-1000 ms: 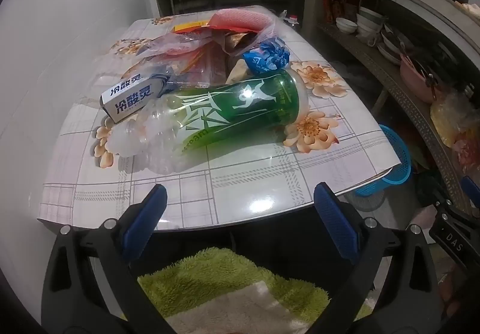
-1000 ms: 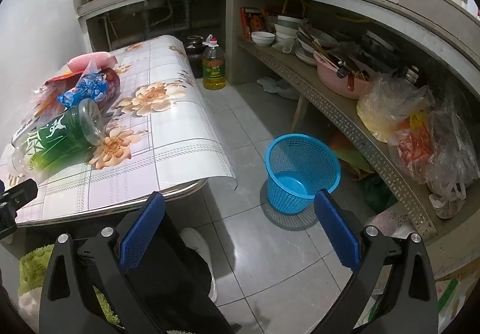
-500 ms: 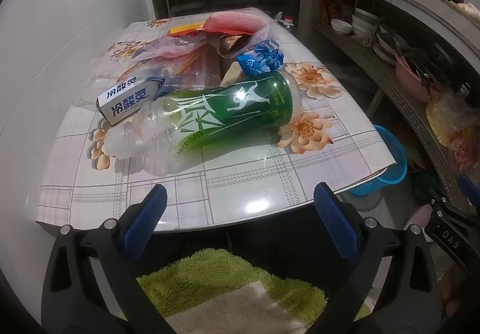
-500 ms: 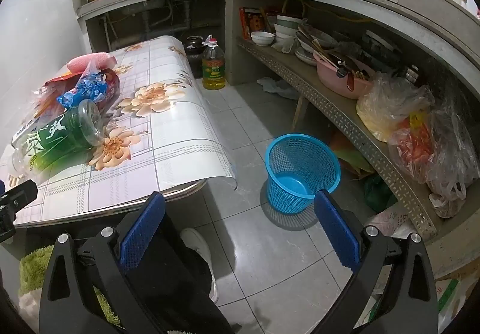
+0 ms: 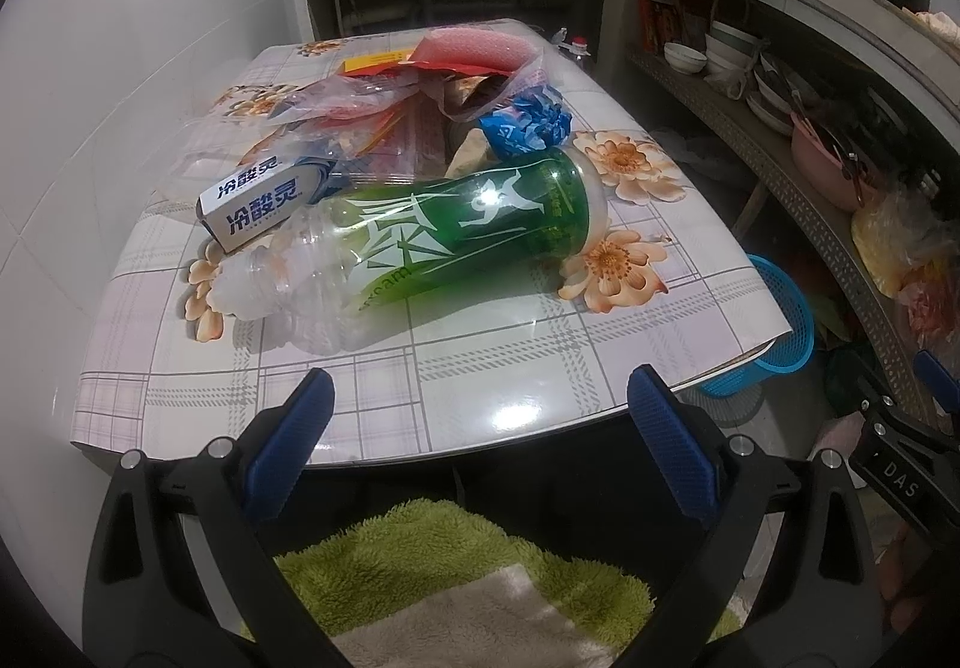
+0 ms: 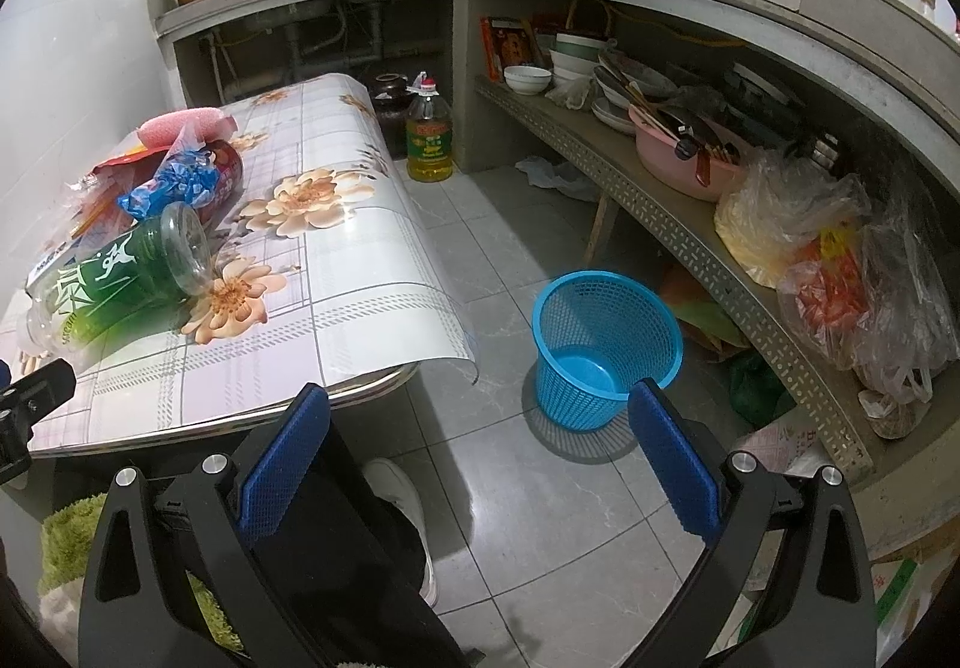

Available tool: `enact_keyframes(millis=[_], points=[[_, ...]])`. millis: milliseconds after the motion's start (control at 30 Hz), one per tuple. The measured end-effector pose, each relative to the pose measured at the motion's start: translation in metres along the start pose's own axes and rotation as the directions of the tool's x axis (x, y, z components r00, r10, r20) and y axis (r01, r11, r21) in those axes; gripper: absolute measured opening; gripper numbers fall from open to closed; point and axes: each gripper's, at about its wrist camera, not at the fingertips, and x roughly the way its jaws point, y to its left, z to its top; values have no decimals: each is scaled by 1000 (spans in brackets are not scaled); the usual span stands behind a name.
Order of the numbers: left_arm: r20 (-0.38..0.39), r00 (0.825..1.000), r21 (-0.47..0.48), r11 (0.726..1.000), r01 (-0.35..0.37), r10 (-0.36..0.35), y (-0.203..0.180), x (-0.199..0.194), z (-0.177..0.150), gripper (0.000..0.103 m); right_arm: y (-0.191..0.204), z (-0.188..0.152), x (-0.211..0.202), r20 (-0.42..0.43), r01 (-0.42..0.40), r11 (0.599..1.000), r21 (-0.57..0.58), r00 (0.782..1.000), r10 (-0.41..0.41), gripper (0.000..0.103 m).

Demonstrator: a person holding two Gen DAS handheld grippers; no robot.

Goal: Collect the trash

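Note:
A pile of trash lies on the flowered table [image 5: 480, 368]: a crushed green plastic bottle [image 5: 444, 236] on its side, a white and blue box [image 5: 258, 200], a crumpled blue wrapper [image 5: 528, 128], clear plastic bags [image 5: 312, 110] and a pink foam piece [image 5: 480, 50]. My left gripper [image 5: 480, 416] is open and empty at the table's near edge, short of the bottle. My right gripper [image 6: 480, 428] is open and empty above the floor, to the right of the table. The bottle [image 6: 120, 272] shows at its left. A blue mesh basket [image 6: 606, 344] stands on the floor ahead.
A low shelf [image 6: 690, 236] at the right holds bowls, a pink basin [image 6: 678, 152] and plastic bags [image 6: 840, 248]. An oil bottle [image 6: 429, 134] stands on the floor by the table's far end. A white wall [image 5: 90, 98] runs along the table's left side.
The left gripper has eased slightly, so the table and trash sit a little lower and to the left in its view. The right gripper has not moved.

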Motion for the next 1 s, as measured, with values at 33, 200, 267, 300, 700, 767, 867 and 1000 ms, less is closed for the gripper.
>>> enact_keyframes(millis=[33, 200, 267, 300, 700, 767, 867, 1000], points=[[-1, 1000, 1, 1000, 0, 0, 0, 0, 0, 94, -1, -1, -1, 0, 0, 1000, 0, 1000, 0, 97], [1, 1000, -2, 1000, 1, -1, 2, -1, 1, 94, -2, -1, -3, 3, -3, 1000, 1, 1000, 3, 97], [0, 1000, -1, 1000, 2, -2, 2, 0, 1, 94, -2, -1, -3, 2, -3, 1000, 1, 1000, 3, 97], [0, 1000, -1, 1000, 2, -2, 2, 0, 0, 94, -2, -1, -3, 3, -4, 1000, 1, 1000, 4, 97], [-2, 1000, -3, 1000, 1, -1, 5, -1, 2, 94, -1, 0, -4, 3, -6, 1000, 1, 1000, 6, 97], [-2, 1000, -2, 1000, 2, -2, 4, 0, 1, 94, 0, 0, -3, 1, -7, 1000, 2, 1000, 7, 97], [-3, 1000, -8, 1000, 0, 0, 7, 1, 1, 94, 0, 0, -4, 2, -6, 1000, 2, 1000, 6, 97], [-4, 1000, -9, 1000, -1, 1, 8, 1, 0, 94, 0, 0, -3, 0, -7, 1000, 2, 1000, 7, 97]])
